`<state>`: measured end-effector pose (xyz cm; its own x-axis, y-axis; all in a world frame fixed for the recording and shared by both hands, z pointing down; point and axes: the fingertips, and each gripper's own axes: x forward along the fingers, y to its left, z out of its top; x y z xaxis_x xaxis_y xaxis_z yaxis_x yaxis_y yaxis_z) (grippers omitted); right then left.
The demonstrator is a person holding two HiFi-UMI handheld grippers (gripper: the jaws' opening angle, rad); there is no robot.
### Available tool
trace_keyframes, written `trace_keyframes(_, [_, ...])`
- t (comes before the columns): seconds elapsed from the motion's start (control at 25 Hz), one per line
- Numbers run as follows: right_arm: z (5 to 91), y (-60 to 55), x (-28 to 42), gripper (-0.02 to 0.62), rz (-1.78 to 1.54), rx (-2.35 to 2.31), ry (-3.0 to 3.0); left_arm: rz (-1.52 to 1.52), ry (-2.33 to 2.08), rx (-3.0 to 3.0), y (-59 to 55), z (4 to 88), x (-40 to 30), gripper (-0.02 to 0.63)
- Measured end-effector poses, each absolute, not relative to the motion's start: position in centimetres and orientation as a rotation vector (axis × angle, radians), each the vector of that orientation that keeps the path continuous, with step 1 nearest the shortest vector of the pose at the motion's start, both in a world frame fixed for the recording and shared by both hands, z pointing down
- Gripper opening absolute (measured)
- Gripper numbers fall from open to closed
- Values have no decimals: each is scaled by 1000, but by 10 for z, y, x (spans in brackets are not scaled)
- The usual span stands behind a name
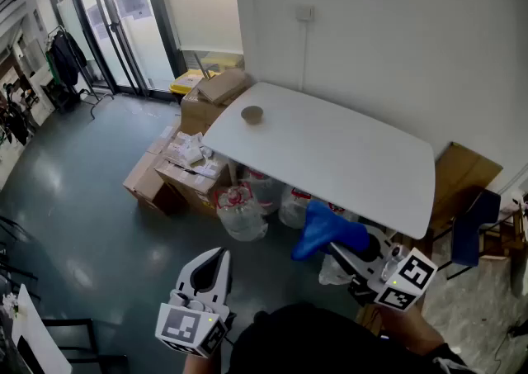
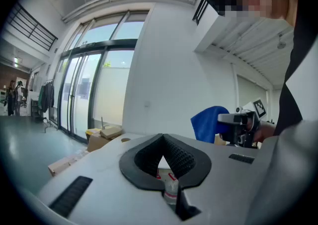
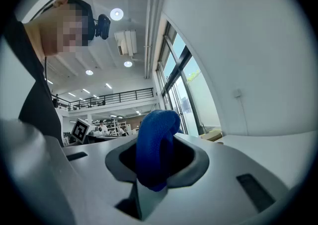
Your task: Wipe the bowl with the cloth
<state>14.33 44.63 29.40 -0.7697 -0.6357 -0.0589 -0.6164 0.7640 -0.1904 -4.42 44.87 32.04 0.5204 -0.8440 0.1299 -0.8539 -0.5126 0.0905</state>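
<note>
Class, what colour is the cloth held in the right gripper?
Blue. The cloth shows best in the right gripper view, clamped in the right gripper.

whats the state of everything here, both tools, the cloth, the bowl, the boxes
left tool: shut, nothing in it
right tool: shut on the blue cloth
blue cloth: bunched up, pinched in the right tool, held off the table
bowl: standing on the white table, apart from both tools
cardboard boxes: piled on the floor beside the table
</note>
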Motion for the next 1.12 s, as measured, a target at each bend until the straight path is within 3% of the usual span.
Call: trace_keyframes(1.12, [319, 437, 233, 77, -352, -934, 2853, 135, -1483, 2571, 444, 343, 56, 11])
